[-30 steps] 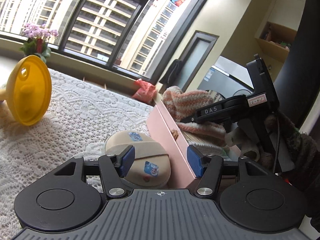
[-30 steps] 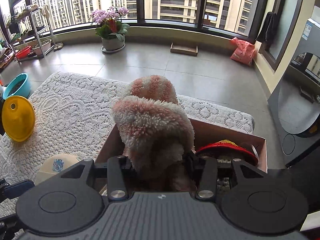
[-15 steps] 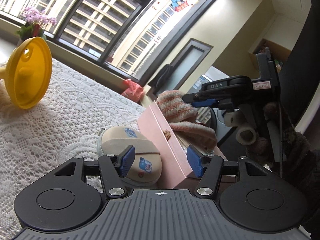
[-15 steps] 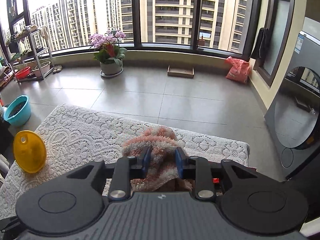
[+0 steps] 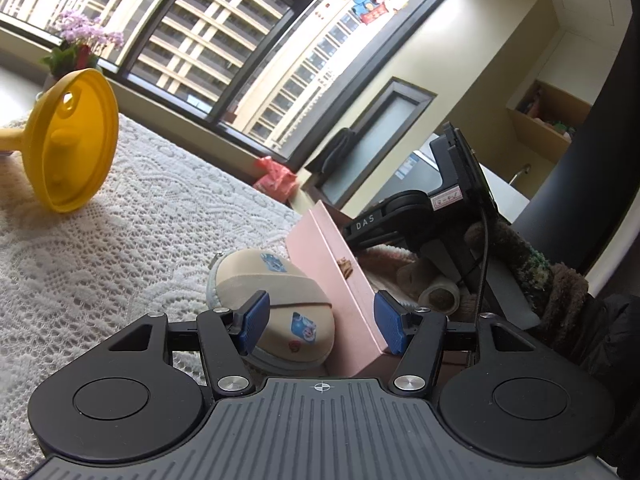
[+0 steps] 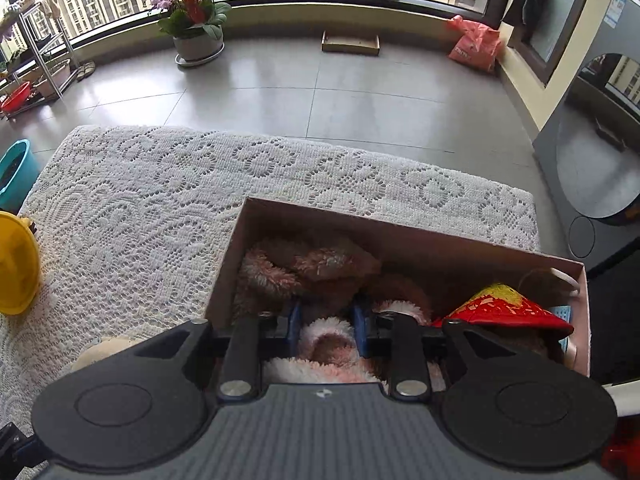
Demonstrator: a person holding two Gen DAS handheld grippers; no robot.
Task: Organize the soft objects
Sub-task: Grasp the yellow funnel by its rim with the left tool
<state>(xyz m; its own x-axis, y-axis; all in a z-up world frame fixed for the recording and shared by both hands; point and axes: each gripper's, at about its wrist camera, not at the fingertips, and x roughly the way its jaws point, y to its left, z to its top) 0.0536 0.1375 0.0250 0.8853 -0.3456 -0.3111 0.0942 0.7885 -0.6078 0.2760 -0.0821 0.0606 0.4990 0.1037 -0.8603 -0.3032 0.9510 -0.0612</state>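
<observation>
A pink box (image 6: 420,240) stands on the lace-covered table; its side also shows in the left wrist view (image 5: 340,276). My right gripper (image 6: 326,326) is lowered inside the box, its fingers partly closed around the pink-and-white fluffy garment (image 6: 316,272) lying in it. A red item (image 6: 512,308) lies at the box's right end. My left gripper (image 5: 320,320) is open and empty, just above a beige cap with cartoon patches (image 5: 272,296) that rests on the table against the box's left side. The right gripper's body (image 5: 420,216) shows over the box.
A yellow funnel-like plastic object (image 5: 68,144) lies on the lace cloth (image 6: 180,200) at the far left. Beyond the table are a tiled floor, a potted orchid (image 6: 192,20), a pink bag (image 6: 476,44) and a grey appliance (image 6: 600,120) on the right.
My right gripper carried the fluffy garment up and then lowered it into the box, where it now lies. My left gripper stayed open, hovering by the cap.
</observation>
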